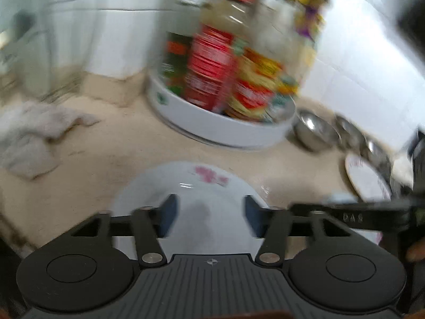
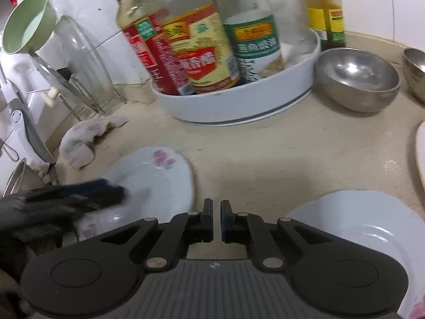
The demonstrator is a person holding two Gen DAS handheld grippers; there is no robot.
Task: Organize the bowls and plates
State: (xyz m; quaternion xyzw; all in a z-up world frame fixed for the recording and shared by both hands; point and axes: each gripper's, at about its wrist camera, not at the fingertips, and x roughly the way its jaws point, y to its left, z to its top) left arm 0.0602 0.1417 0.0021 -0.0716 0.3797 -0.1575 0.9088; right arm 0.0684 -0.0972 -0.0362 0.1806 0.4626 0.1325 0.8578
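Note:
A white plate with pink flowers (image 1: 191,186) lies on the beige counter under my left gripper (image 1: 211,207). That gripper is open, its blue pads standing wide over the plate without pressing on it. In the right wrist view the same plate (image 2: 154,175) is at the left, with the blurred left gripper (image 2: 101,191) over its near rim. My right gripper (image 2: 216,212) is shut with nothing between its fingers, above bare counter. A second white plate (image 2: 358,228) lies at the lower right. Steel bowls (image 2: 356,79) stand behind it.
A white round tray (image 2: 233,106) full of sauce bottles stands at the back middle. A crumpled cloth (image 2: 85,138) lies at the left by a glass jar and wire rack. Another steel bowl (image 2: 415,71) and a plate edge (image 2: 421,154) are at the right.

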